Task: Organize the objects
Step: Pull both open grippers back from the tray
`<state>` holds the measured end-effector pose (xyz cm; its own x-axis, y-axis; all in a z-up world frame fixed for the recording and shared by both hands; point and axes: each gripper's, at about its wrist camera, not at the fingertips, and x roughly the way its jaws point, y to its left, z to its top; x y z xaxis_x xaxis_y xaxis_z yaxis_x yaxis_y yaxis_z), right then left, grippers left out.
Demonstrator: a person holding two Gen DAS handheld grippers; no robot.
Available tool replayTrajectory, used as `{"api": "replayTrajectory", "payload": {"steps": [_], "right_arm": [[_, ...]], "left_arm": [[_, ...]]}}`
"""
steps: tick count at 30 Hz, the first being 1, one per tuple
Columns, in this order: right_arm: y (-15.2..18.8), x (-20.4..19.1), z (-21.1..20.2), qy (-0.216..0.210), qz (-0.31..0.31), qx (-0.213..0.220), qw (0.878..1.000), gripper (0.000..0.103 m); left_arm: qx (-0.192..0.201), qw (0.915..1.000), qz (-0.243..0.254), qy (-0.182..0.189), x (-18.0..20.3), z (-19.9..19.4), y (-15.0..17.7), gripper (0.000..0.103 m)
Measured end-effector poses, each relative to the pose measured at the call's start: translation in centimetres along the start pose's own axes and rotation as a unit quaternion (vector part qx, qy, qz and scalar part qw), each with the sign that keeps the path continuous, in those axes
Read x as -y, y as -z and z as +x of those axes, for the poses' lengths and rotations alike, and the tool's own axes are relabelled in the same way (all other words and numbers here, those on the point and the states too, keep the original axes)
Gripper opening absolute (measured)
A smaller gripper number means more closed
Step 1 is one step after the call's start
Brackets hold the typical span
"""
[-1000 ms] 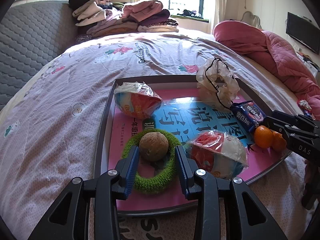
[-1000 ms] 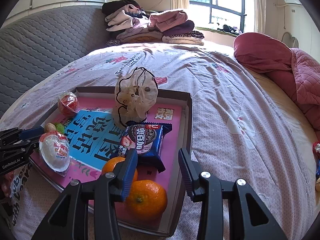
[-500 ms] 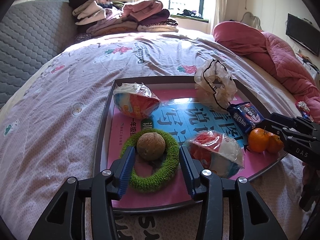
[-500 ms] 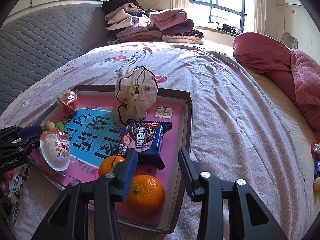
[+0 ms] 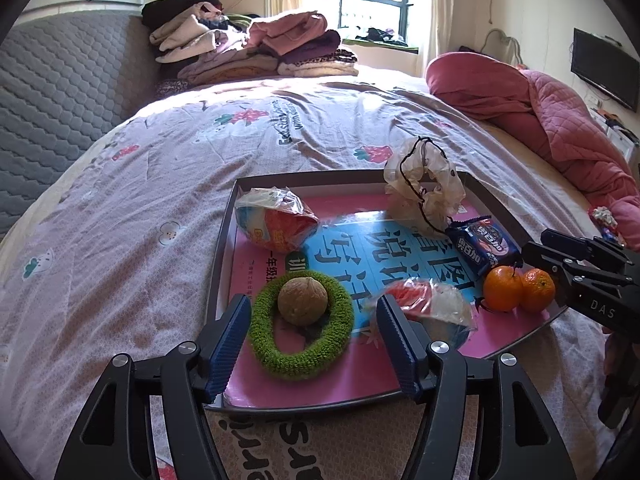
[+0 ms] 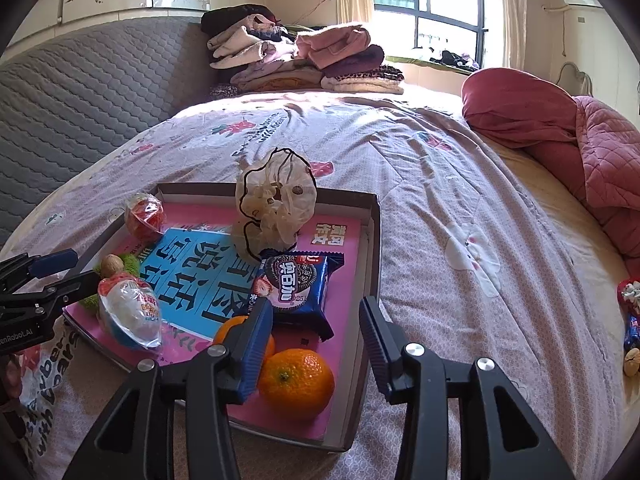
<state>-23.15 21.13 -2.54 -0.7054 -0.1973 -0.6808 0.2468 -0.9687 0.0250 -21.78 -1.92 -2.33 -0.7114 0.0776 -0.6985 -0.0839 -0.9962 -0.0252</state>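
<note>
A shallow box tray (image 5: 224,240) (image 6: 372,248) lies on the bed with a pink and blue book inside. On it are a green ring (image 5: 304,356) with a walnut (image 5: 303,301) in its hole, two wrapped egg toys (image 5: 276,222) (image 5: 430,308), a beige scrunchie (image 5: 424,188), a blue cookie pack (image 6: 296,286) and two oranges (image 5: 502,288) (image 6: 298,378). My left gripper (image 5: 314,344) is open and empty, just short of the green ring. My right gripper (image 6: 316,336) is open and empty, above the near orange and the tray's right wall.
The bedspread (image 5: 140,208) surrounds the tray. A grey quilted headboard (image 6: 80,92) stands at the left, folded clothes (image 5: 248,48) at the back, a red quilt (image 6: 560,136) at the right. Small wrapped items and a walnut (image 6: 630,362) lie at the far right.
My left gripper has drawn back from the walnut and ring and opened wider. My right gripper has backed off slightly from the oranges. The objects in the tray stay put.
</note>
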Motion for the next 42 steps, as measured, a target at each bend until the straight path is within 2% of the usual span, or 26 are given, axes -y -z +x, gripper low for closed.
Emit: {"api": "replayTrajectory", "payload": {"steps": [7, 18, 26, 28, 34, 42], "right_arm": [[-0.5, -0.4, -1.4, -0.009, 0.003, 0.016, 1.000, 0.051], [-1.0, -1.0, -4.3, -0.024, 0.007, 0.042, 0.999, 0.054], [-1.5, -1.3, -7.5, -0.033, 0.018, 0.077, 0.996, 0.058], [-1.5, -1.5, -8.2, -0.034, 0.019, 0.085, 0.996, 0.059], [-1.1, -2.5, -10.4, -0.025, 0.016, 0.117, 0.993, 0.059], [0.0, -3.5, -12.2, -0.037, 0.020, 0.134, 0.990, 0.059]], "left_arm": [[0.014, 0.9999, -0.001, 0.001, -0.1, -1.5, -0.4, 0.072], [0.038, 0.9993, -0.008, 0.002, 0.2, -4.5, -0.8, 0.077], [0.059, 0.9978, -0.031, -0.004, -0.3, -7.2, -0.8, 0.077], [0.065, 0.9974, -0.027, -0.015, -0.2, -7.8, -0.7, 0.077], [0.073, 0.9969, -0.024, -0.015, 0.3, -9.7, -0.2, 0.077], [0.078, 0.9964, -0.023, -0.024, 0.9, -11.6, 0.9, 0.077]]}}
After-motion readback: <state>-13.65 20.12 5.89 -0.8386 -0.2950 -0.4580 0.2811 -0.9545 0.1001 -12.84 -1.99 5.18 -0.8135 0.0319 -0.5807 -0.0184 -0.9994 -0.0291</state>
